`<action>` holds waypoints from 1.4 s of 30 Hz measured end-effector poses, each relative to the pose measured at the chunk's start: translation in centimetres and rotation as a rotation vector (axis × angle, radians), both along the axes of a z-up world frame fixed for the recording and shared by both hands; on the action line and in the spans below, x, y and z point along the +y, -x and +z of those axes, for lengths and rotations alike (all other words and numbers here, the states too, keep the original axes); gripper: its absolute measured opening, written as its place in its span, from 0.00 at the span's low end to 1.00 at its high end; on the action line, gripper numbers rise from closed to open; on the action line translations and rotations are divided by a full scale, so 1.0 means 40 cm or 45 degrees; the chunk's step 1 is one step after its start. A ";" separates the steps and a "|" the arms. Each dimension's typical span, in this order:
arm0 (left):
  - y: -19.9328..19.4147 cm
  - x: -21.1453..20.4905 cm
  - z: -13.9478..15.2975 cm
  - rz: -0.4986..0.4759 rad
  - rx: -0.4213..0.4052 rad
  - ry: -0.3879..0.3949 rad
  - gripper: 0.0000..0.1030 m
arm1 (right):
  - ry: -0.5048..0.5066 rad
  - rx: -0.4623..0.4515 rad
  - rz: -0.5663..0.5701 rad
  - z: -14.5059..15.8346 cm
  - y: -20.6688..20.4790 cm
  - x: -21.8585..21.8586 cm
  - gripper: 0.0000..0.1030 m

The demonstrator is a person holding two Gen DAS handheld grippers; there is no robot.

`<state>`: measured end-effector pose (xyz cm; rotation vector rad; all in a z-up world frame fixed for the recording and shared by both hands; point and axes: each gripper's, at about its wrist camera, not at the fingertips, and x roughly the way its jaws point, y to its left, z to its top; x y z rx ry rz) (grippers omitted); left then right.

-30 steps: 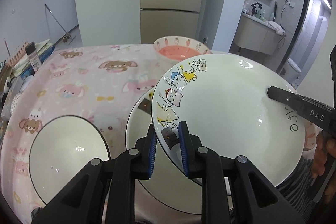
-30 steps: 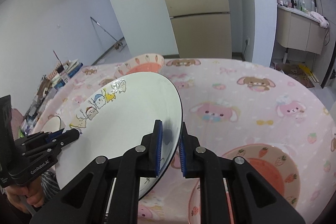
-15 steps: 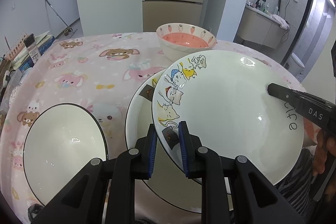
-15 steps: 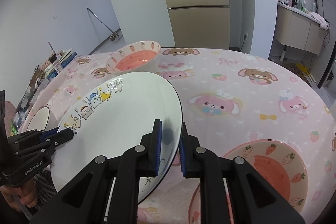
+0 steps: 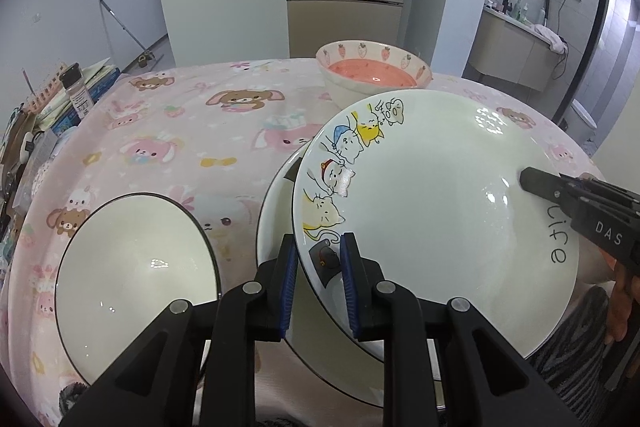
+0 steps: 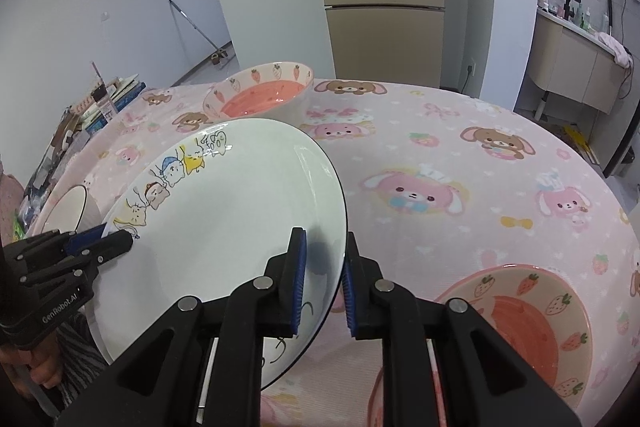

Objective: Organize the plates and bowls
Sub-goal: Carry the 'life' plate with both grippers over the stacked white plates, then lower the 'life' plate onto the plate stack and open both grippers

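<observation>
1. Two black two-finger grippers with blue pads grip one dish: the left gripper (image 5: 319, 269) is closed on the near rim of a round white ceramic plate printed with cartoon cats (image 5: 436, 215), and the right gripper (image 6: 323, 279) is clamped on the opposite rim, beside the handwritten lettering.
2. Each rim is squeezed between the pads; the right gripper's tip (image 5: 538, 181) lies on the plate's upper face in the left wrist view, and the left gripper's tip (image 6: 100, 241) meets the cat-printed edge in the right wrist view.
3. The plate is tilted, held above the table and partly over a larger white plate with a thin dark rim (image 5: 280, 211) lying flat below it.
4. A white bowl with a thin black rim (image 5: 136, 287) sits to the left of that lower plate, apart from it.
5. A pink-lined bowl with strawberries and carrots on its rim (image 5: 372, 77) stands farther back, and a second strawberry-patterned pink bowl (image 6: 516, 323) sits near the right gripper.
6. All rest on a pink tablecloth printed with rabbits and bears (image 6: 460, 155); stacked books (image 5: 60, 103) lie at its left edge.
</observation>
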<state>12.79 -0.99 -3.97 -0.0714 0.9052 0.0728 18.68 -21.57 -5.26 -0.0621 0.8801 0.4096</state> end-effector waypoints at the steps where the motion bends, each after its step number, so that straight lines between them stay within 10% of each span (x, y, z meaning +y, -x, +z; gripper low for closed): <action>1: 0.002 0.001 0.002 0.001 -0.002 0.004 0.21 | -0.001 0.003 0.004 -0.001 0.000 0.002 0.15; 40: 0.030 -0.015 0.037 -0.018 -0.090 -0.084 0.22 | 0.141 -0.026 0.090 -0.013 0.019 0.052 0.13; 42: 0.032 -0.015 0.039 -0.023 -0.099 -0.076 0.22 | 0.133 -0.007 0.079 -0.017 0.015 0.045 0.25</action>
